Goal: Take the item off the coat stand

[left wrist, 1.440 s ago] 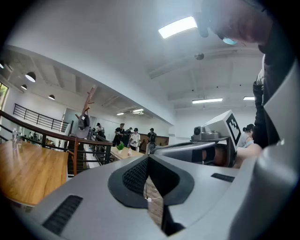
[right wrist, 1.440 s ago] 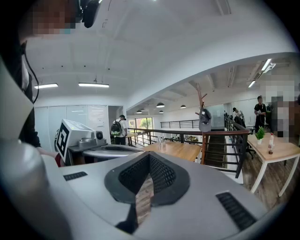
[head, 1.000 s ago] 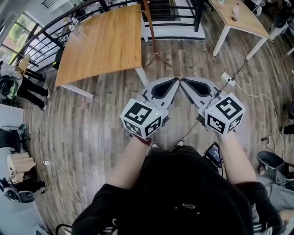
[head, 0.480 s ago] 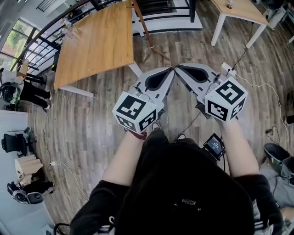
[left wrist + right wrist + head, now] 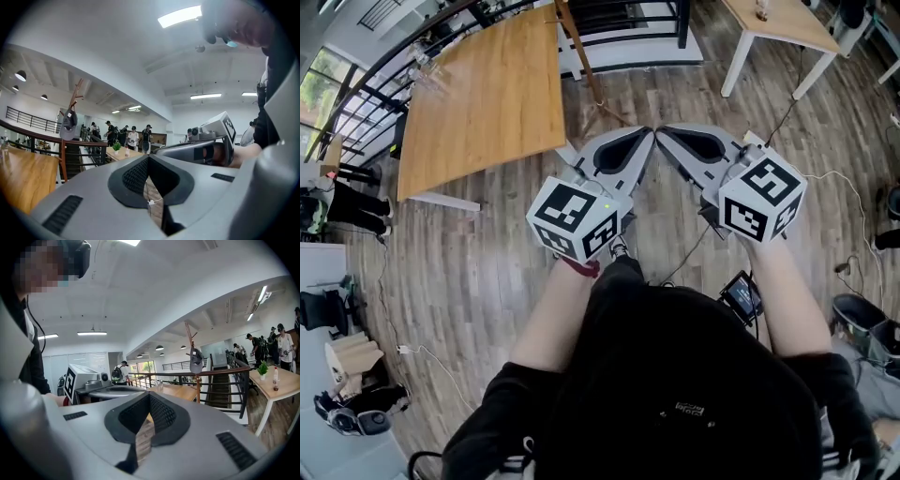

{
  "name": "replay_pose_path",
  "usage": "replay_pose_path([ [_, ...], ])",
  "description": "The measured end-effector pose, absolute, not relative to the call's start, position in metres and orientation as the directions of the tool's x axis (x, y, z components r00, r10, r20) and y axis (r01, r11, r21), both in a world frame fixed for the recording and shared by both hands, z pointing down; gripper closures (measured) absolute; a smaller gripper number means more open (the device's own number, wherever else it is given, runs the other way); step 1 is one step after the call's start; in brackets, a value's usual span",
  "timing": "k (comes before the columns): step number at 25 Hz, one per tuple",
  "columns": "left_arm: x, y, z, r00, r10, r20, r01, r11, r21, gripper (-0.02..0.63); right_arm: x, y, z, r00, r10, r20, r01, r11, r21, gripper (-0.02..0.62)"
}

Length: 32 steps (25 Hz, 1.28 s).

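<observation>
A wooden coat stand (image 5: pixel 580 58) rises from the plank floor just beyond my two grippers. A grey cap (image 5: pixel 69 125) hangs high on it; in the right gripper view the grey cap (image 5: pixel 196 361) shows against the railing. My left gripper (image 5: pixel 648 134) and right gripper (image 5: pixel 662 132) are held side by side at chest height, tips almost touching each other. Both are shut with nothing between the jaws: the left gripper (image 5: pixel 148 160) and the right gripper (image 5: pixel 150 398) each show their dark pads pressed together. The cap is well ahead of both, untouched.
A large wooden table (image 5: pixel 478 94) stands left of the stand, and a black railing (image 5: pixel 623 17) runs behind it. A second table (image 5: pixel 780 21) is at the far right. Cables and a power strip (image 5: pixel 757 141) lie on the floor. People stand in the background.
Both grippers have moved forward together toward the foot of the coat stand, still shut. The table and stand have drifted left in the head view.
</observation>
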<state>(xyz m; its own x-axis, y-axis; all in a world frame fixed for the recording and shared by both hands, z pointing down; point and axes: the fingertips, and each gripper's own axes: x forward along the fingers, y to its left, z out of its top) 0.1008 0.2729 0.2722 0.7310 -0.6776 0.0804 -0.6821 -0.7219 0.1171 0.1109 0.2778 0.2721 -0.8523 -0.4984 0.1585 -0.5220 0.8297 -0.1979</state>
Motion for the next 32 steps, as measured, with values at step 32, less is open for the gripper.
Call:
replay_pose_path([
  [32, -0.064, 0.092, 0.286, 0.731, -0.680, 0.063, -0.681, -0.719, 0.142, 0.603, -0.056, 0.096, 0.286, -0.890, -0.383, 0.249, -0.439, 0.867, -0.236, 0.578],
])
